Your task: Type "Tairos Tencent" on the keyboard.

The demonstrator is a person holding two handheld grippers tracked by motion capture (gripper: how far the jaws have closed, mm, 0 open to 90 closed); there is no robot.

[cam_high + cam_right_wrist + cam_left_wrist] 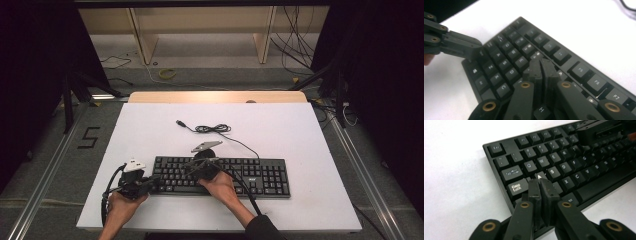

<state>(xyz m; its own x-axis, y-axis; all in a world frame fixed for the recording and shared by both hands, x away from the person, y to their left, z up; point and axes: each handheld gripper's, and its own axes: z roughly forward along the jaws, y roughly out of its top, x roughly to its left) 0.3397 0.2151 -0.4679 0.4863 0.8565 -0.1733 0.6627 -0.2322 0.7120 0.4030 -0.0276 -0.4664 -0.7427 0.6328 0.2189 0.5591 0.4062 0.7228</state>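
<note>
While the white surface [150,130] is carrying a black keyboard [260,176] near its front edge, the left gripper [540,185] is hovering clenched over the A key at the keyboard's left end, the right gripper [541,65] is pressing clenched among the middle letter keys, and the keyboard's cable [212,129] is lying coiled behind

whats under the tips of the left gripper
The shut left gripper sits over the black keyboard, its tips just below the A key. Whichever key lies directly beneath them is covered by the jaws.
</note>
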